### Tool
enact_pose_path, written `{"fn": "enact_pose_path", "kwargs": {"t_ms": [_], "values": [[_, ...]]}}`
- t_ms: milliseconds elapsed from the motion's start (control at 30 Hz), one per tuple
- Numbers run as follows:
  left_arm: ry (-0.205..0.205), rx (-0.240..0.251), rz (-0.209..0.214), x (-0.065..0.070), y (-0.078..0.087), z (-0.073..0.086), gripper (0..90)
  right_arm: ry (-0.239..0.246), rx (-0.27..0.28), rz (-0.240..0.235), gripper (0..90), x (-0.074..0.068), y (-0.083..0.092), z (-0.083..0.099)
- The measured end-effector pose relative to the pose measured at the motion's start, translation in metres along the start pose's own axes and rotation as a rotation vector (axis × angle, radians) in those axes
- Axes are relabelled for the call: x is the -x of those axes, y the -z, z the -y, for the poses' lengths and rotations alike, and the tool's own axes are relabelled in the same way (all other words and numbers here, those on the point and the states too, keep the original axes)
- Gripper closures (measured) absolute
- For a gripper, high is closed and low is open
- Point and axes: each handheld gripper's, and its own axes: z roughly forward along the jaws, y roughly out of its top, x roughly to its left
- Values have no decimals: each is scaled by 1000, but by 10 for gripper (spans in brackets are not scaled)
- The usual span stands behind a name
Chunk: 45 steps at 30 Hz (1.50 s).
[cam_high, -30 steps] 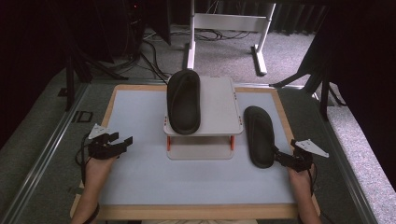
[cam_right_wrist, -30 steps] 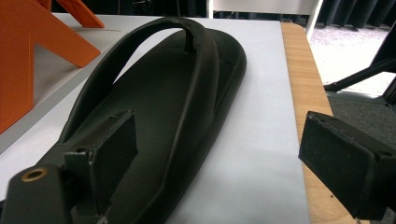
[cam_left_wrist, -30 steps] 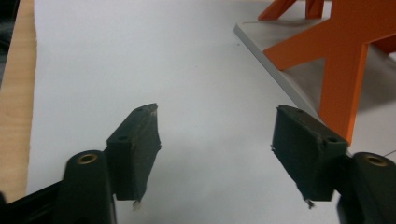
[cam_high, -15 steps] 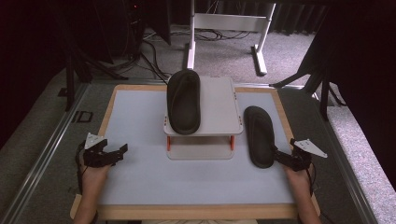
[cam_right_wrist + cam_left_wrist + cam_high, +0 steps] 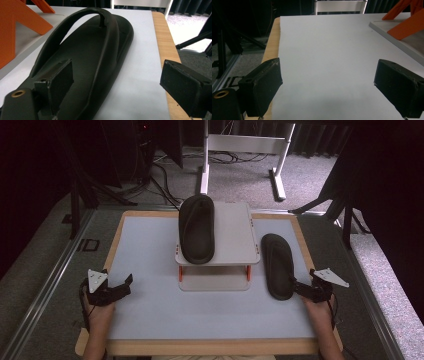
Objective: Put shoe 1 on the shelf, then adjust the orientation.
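Note:
A black sandal (image 5: 196, 227) lies on top of a small grey stand (image 5: 235, 237) with orange legs at the middle of the table. A second black sandal (image 5: 278, 265) (image 5: 95, 42) lies flat on the table to the right of the stand. My right gripper (image 5: 301, 289) (image 5: 117, 75) is open at its heel: one jaw hangs over the footbed, the other stands off its outer side, neither pressing. My left gripper (image 5: 124, 286) (image 5: 328, 75) is low over the bare table near the left edge; its jaws have just been opening and nothing is between them.
The pale table top (image 5: 150, 250) has a wooden rim (image 5: 116, 245). The stand's orange legs (image 5: 407, 22) rise to the right in the left gripper view. A white frame (image 5: 240, 145) and cables lie on the carpet beyond the table.
My left hand has come lower and back toward the table's front edge, and its jaws stand wider apart. The right hand and both sandals have not moved.

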Motion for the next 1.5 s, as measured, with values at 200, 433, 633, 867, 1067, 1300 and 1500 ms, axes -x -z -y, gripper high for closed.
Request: {"fn": "enact_pose_path", "kwargs": {"t_ms": [200,433,633,867,1067,1300,1500], "values": [[79,69,14,-6,5,2,40,-16,-22,-1,107,3,-1,-1],[59,65,11,-3,3,2,20,-31,-42,19,107,5,-2,-2],[48,65,20,-4,3,2,20,-26,-57,-21,167,5,-1,-2],[33,63,31,-2,3,2,20,-6,-83,-43,219,6,3,-7],[29,63,23,-2,3,2,20,-20,-111,-83,273,10,4,-18],[25,62,20,-1,3,2,20,-34,-167,-99,240,14,-1,-36],[26,63,21,-1,3,3,20,-28,-207,-106,237,17,-7,-52]]}}
